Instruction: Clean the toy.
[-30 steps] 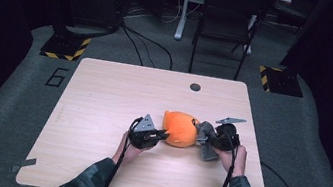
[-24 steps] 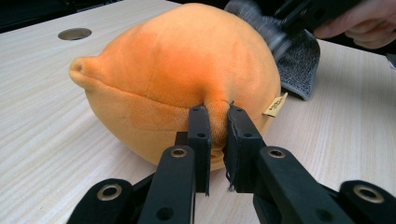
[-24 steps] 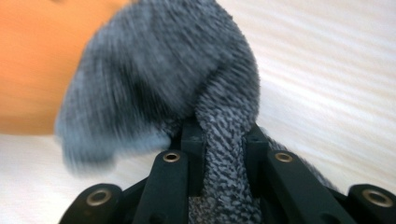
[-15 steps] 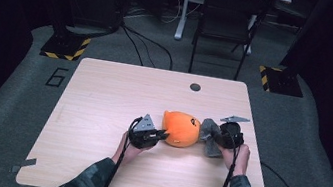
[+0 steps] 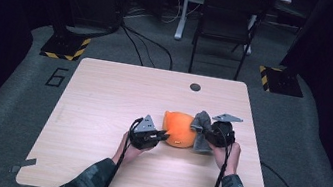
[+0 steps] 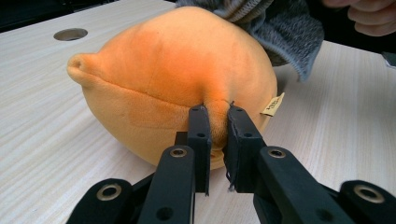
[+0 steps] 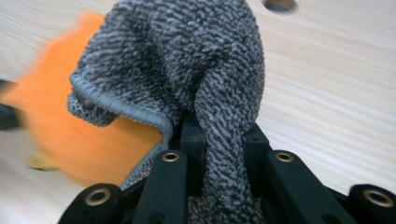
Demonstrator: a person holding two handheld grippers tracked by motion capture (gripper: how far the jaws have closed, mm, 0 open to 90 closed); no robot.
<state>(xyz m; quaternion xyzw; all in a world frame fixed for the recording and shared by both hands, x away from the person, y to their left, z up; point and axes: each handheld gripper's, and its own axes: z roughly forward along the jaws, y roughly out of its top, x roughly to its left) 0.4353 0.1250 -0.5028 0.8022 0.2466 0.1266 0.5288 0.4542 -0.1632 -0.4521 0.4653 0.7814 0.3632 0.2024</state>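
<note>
Your left gripper [image 5: 164, 135] has its jaws nearly closed on a pinched fold of the orange plush toy [image 5: 180, 129], which sits on the tabletop [image 5: 103, 98] a little right of centre on your side; in the left gripper view the two black jaws squeeze a ridge of orange fabric low on the toy's rounded body, close to a small tan tag [image 6: 272, 104] sewn at its side. Your right gripper [image 5: 204, 134] is clamped on a grey knitted cloth [image 5: 202, 127], and in the right gripper view the cloth bunches up between the jaws and rises in a hooded fold with a stitched hem, covering much of what lies ahead. That cloth lies against the right side of the toy, so it stands between your right gripper and the orange body; from the left gripper view you see it draped over the toy's far upper edge. The toy's pointed tip faces away from the cloth. Beyond both grippers the tabletop carries a round cable hole [image 5: 195, 87] near its far edge, well apart from the toy. Behind the tabletop stand a dark chair [image 5: 225, 27] and cables [image 5: 142, 44] on the grey floor, with yellow-and-black striped floor plates [image 5: 65, 47] at either far corner.
</note>
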